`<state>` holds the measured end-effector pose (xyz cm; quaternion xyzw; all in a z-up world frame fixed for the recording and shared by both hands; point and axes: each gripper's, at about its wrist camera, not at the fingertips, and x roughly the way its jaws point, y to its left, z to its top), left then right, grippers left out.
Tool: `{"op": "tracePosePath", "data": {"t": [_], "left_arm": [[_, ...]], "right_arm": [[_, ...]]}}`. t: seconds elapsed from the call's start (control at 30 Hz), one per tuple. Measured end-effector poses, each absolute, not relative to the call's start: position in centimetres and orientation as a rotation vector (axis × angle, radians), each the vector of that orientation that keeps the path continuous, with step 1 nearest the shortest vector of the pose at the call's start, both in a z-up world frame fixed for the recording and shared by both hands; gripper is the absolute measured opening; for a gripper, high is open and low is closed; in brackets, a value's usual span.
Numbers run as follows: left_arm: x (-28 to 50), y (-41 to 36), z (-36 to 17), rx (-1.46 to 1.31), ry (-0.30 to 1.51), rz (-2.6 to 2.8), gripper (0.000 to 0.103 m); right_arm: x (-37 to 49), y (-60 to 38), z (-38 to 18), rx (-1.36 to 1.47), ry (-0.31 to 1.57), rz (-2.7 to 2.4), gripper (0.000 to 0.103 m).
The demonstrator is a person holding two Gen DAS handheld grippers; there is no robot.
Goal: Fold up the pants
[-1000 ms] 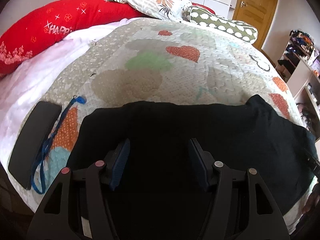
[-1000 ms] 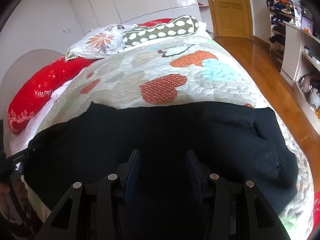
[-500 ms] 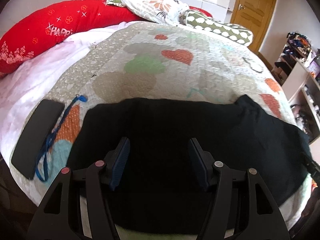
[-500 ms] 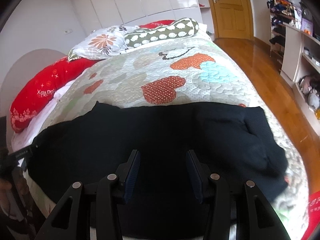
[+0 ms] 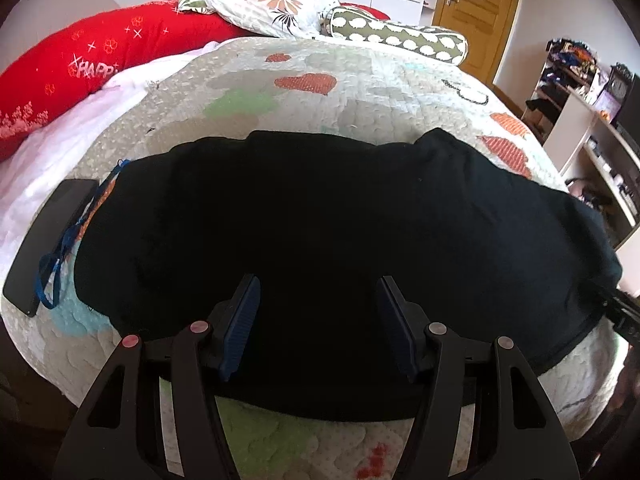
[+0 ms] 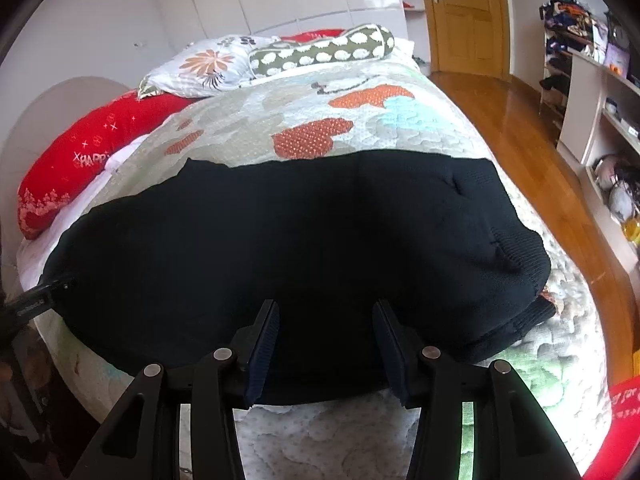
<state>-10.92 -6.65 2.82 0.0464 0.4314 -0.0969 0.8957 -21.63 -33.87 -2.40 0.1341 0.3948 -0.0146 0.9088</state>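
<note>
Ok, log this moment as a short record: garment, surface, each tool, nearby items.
garment: black pants spread flat across the bed, not yet folded over
surface: quilt with heart patches
left tool: open, above the near edge of the pants, nothing gripped
right tool: open, above the near edge, nothing gripped
nearby: phone with blue strap beside the pants' left end

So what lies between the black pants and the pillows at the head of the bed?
Only bare quilt separates the pants from the pillows; the right wrist view shows it best.
</note>
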Motion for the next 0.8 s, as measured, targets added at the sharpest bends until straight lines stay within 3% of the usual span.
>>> {"op": "tracePosePath", "data": {"t": [0.43,0.8], "left_arm": [[-10.6,-8.9,4.8,0.108,0.869,-0.262,0.06],[-8.5,-18.8,5.1,0.15,0.964,-0.549,0.06]], "right_arm": [[-24.6,-37.1,-0.5,0.401,0.77,-0.044,0.048],[-28.7,-41.5,-1.4,0.507,0.768,-0.114,0.05]]}}
